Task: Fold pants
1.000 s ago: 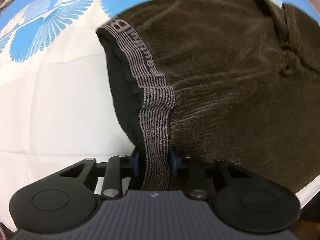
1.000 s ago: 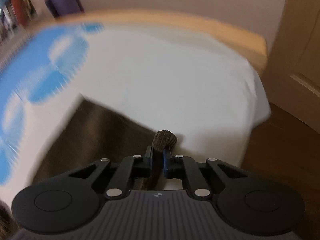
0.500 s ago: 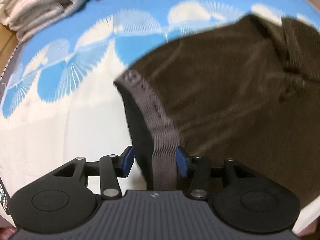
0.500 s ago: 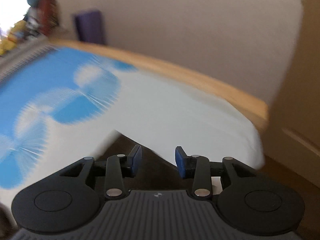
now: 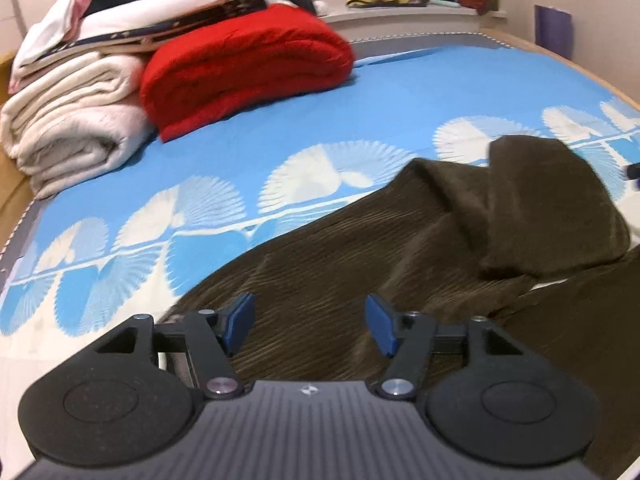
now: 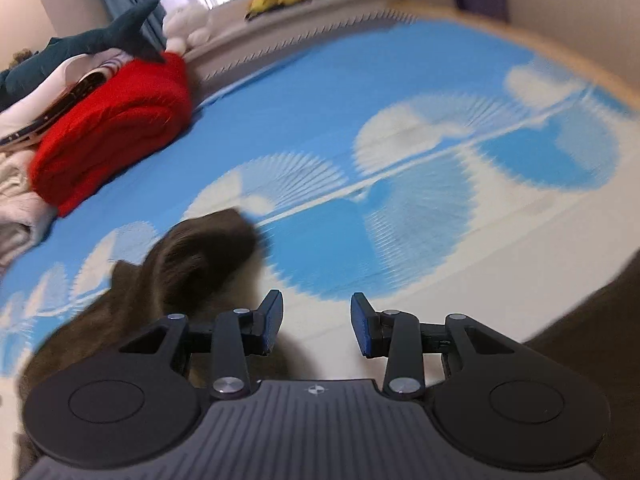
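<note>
Nearest the lens, the left gripper (image 5: 310, 326) tilts down over the brown pants (image 5: 360, 272), its jaws just opened wide with nothing clamped, ribbed cloth lying beneath them. The right gripper (image 6: 316, 328), also angled down, stands partly open and empty over bare sheet. The garment's length runs from under the left jaws toward the right, a bunched fold rising beyond. The left hand appears nearer. Farther off, the blue-patterned bed (image 5: 400, 92) carries a red blanket (image 5: 248, 64).
</note>
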The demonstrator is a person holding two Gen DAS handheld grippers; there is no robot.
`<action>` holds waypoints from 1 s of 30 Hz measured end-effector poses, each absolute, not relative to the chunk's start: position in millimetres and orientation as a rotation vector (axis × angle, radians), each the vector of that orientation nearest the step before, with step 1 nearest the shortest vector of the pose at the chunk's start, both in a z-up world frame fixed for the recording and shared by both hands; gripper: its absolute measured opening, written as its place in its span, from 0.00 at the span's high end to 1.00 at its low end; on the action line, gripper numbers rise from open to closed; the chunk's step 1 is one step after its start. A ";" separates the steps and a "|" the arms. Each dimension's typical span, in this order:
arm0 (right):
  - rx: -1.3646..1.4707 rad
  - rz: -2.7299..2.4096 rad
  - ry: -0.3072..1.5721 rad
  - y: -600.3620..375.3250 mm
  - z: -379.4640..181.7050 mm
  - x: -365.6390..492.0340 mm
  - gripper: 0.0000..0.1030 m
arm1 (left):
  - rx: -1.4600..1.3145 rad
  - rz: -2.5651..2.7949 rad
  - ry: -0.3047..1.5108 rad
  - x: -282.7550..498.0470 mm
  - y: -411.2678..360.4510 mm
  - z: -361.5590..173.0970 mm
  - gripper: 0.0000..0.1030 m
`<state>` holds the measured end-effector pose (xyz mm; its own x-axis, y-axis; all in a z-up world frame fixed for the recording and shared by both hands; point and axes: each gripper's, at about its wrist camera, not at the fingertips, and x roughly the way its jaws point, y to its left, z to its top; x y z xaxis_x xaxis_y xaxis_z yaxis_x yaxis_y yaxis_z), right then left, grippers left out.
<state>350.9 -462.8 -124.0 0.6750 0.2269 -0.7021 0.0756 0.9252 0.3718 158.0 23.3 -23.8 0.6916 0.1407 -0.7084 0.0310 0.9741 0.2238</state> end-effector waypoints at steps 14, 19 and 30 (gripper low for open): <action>0.564 0.256 1.002 -383.0 -167.0 409.8 0.57 | 0.254 -0.046 0.882 184.4 -8.0 -59.9 0.35; 0.106 0.668 0.830 -309.7 -115.0 370.6 0.81 | 0.201 -0.030 0.886 189.6 3.1 -52.5 0.35; 0.030 0.767 0.974 -285.6 -134.5 341.5 0.73 | 0.159 -0.038 0.909 198.2 2.1 -45.6 0.35</action>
<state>341.5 -285.6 -134.5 0.3246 0.5978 -0.7330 -0.5725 0.7411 0.3508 198.2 2.1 -45.6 0.6144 0.0348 -0.7882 0.1001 0.9875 0.1216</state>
